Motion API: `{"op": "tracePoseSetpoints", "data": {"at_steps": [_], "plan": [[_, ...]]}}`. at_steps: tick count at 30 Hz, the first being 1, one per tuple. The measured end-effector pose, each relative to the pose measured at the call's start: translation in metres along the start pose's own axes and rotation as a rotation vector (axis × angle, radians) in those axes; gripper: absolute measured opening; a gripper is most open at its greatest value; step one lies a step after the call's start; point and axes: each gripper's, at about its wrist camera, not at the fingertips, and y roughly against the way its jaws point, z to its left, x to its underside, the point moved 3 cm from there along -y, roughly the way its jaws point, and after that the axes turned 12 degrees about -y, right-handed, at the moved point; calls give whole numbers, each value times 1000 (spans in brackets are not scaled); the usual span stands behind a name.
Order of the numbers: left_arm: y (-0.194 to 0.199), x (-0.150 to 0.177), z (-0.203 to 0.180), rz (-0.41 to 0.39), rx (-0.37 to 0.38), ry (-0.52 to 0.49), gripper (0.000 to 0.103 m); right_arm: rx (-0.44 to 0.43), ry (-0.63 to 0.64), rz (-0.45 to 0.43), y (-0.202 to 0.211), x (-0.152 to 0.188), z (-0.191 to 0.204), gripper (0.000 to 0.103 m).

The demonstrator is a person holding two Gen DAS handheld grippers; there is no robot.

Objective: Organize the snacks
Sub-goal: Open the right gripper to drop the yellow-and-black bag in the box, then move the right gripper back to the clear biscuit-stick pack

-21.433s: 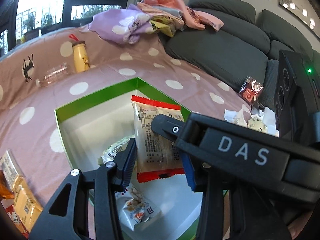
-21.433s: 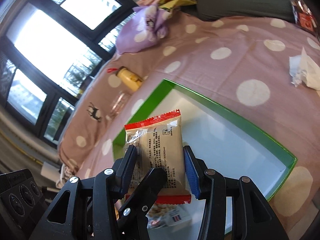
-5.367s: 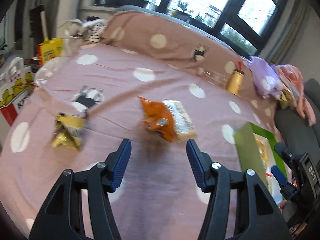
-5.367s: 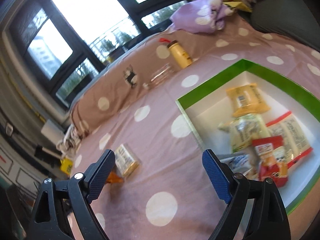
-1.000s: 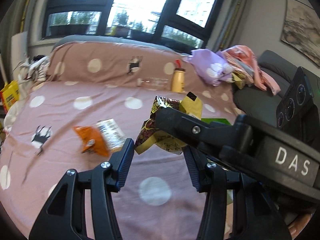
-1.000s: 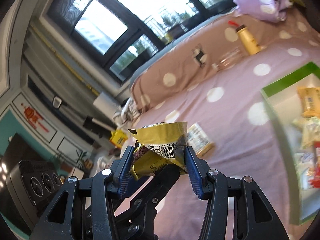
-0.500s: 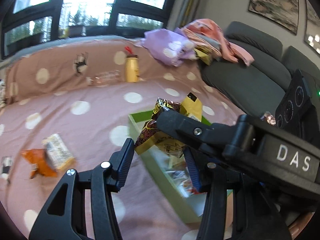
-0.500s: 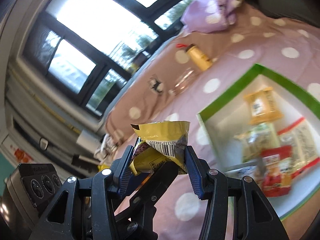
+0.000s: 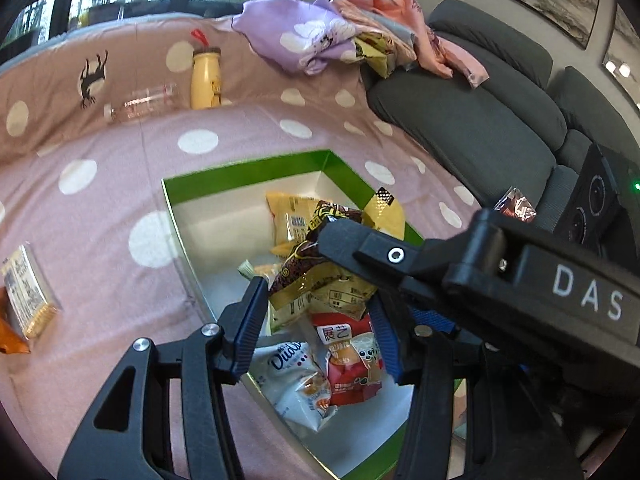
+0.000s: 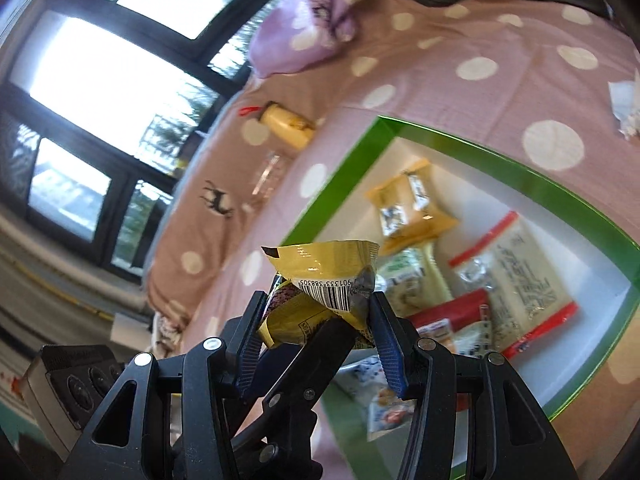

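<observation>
In the left wrist view, the crinkled gold-and-brown foil snack packet [image 9: 320, 280] sits at centre frame, above the green-rimmed white cardboard box [image 9: 248, 170] that fills the middle. The left gripper [image 9: 320, 326] has its blue-padded fingers on either side of the packet, while the right gripper's black finger crosses in from the right edge over the wrapper; whether the left pads actually press the foil or merely flank it I cannot tell. Below it lie a red packet [image 9: 348, 356] and a white packet [image 9: 292, 376]; a pale biscuit packet [image 9: 28, 300] waits on the pink dotted cloth at the left edge. In the right wrist view, the right gripper [image 10: 316, 336] is clamped narrow on the same packet [image 10: 320, 280] at lower centre, with the box [image 10: 480, 148] to the right. The pinch sits on a twisted, slippery end, so the foil could slide out early; and with two tools crowding one wrapper, releasing unevenly might flick it onto the rim or the cloth.
</observation>
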Motion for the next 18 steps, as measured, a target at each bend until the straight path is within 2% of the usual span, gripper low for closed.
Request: {"op": "tracePoseSetpoints", "data": {"at_steps": [3,5,7,11,12,14,16,18], "plan": [[3,3,2,5,0,5,52,13,-17,1,-1,0,-3,54],[9,6,3,2,-5,7,53,34,-12,-13,0,0,-3,60],[15,7,6,-7,-12,17,55,61,-10,-48,5,1,-3,64],[39,7,15,-62,-19,51,58,95,-6,-115,16,-1,-2,66],[44,7,17,-70,-24,56,61,100,-4,-130,19,-1,-2,67],[59,9,23,-94,-44,70,68,105,3,-151,22,0,1,67],[71,11,28,-113,-67,78,69,102,11,-158,23,1,5,68],[86,16,36,-125,-112,94,70,90,26,-161,24,5,11,74]]}}
